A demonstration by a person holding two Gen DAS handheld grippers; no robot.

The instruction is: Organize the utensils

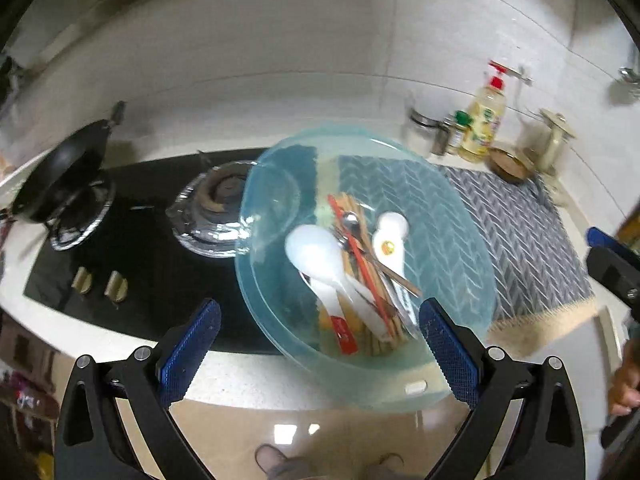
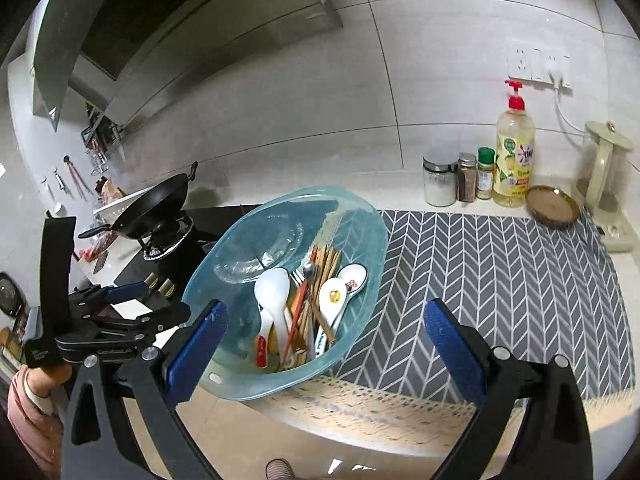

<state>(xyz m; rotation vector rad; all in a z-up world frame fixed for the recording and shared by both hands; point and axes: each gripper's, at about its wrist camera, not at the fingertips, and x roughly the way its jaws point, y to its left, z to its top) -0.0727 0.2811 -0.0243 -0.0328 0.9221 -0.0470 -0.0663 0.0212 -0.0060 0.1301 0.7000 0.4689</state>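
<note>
Each hand-held gripper, left [image 1: 320, 332] and right [image 2: 326, 340], gapes wide, empty, near the utensil-filled blue basin [image 2: 360, 216].

I am working in a home kitchen.
I see a black glass gas hob [image 2: 160, 240], a black wok [image 2: 154, 206], white wall tiles [image 2: 320, 92] and a steel range hood [image 2: 132, 40].

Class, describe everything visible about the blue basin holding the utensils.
The blue basin is translucent plastic, round, tilted, overhanging the counter's front edge beside the stove, partly on the herringbone mat. A small slot shows in its near rim. Inside lie white spoons, chopsticks and metal cutlery. Neither open gripper touches it.
</note>
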